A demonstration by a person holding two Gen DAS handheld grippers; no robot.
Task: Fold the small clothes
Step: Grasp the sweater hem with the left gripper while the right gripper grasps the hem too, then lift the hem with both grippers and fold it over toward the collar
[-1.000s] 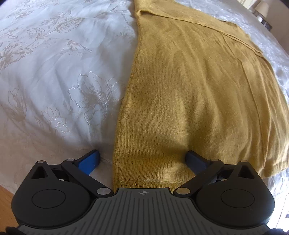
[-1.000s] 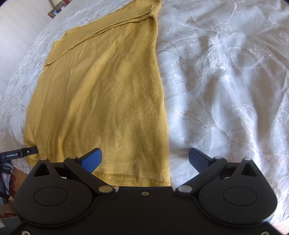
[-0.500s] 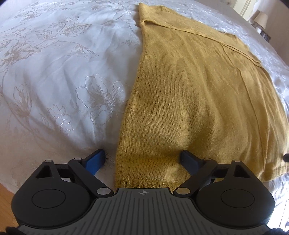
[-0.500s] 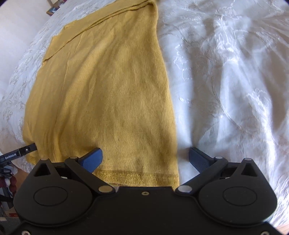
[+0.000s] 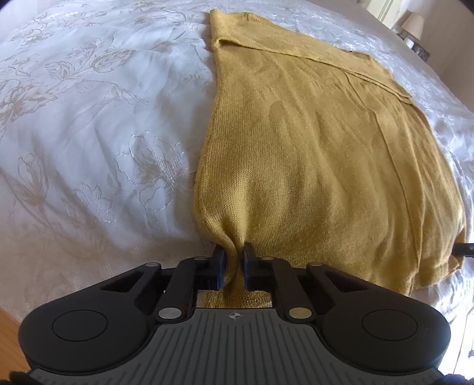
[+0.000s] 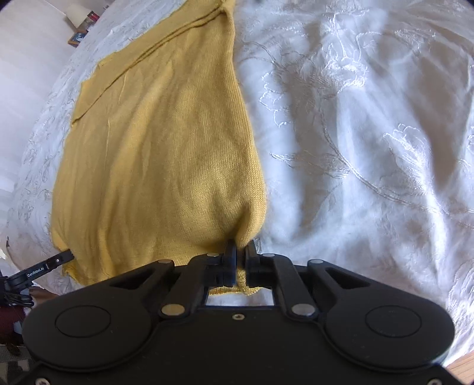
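Broadly: white embroidered bedspread (image 5: 89,133) carries a mustard knit garment (image 5: 311,148), laid flat with its hem at the near bed edge and its top end, sleeves folded in, at the far side. Garment is the landmark below.

Left gripper (image 5: 234,260) sits at the garment's near left hem corner; jaws have just been closing and now pinch a bunched tuck of knit between the blue pads. Right gripper (image 6: 240,260), at the near right hem corner, has likewise just been closing and clamps a gather of hem.

Judgement: step in hand is securing both hem corners before lifting the hem toward the garment's top for a half fold. To do it well, raise both corners together, keep the hem taut between them, and carry level so the knit does not stretch or slip. Land the hem square on the garment's far edge.

Small item: lamp (image 5: 413,25) beyond the garment's far right.
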